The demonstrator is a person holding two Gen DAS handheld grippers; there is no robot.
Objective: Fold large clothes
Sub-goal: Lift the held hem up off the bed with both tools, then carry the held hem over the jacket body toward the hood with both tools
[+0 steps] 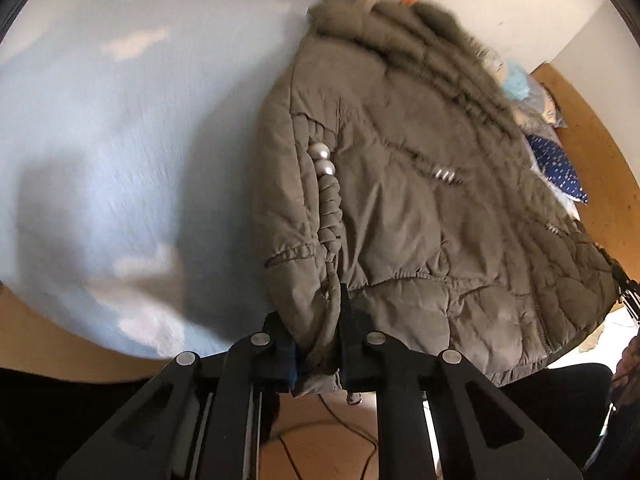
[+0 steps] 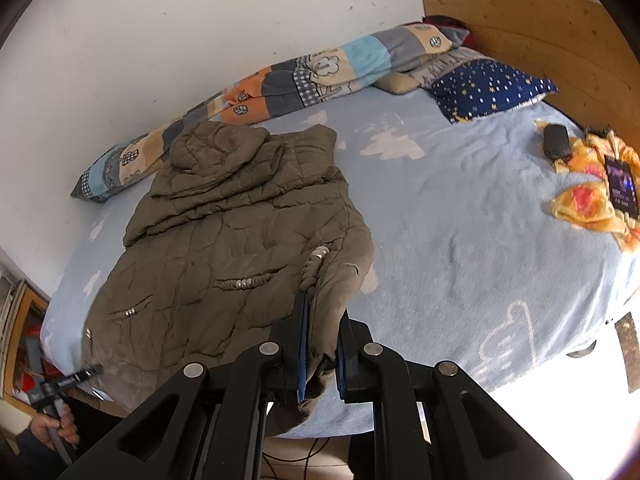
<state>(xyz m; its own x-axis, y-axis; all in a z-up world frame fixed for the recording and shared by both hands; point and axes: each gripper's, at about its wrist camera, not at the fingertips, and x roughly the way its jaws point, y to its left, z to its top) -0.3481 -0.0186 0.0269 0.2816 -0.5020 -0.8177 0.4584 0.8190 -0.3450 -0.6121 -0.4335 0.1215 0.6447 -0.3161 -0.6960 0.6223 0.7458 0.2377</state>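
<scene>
An olive padded jacket with a hood lies spread on the light blue bed sheet. My right gripper is shut on a fold of the jacket's near edge, beside a braided trim with silver beads. In the left wrist view the same jacket shows its fur-trimmed hood at the far end. There my left gripper is shut on the jacket's hem, with fabric bunched between the fingers. From the right wrist view, the left gripper sits at the jacket's lower left corner, held by a hand.
A patchwork quilt runs along the white wall behind the jacket. A dark blue starry pillow lies by the wooden headboard. A yellow-orange cloth with a phone and a black object sits at the right. Cables lie on the floor.
</scene>
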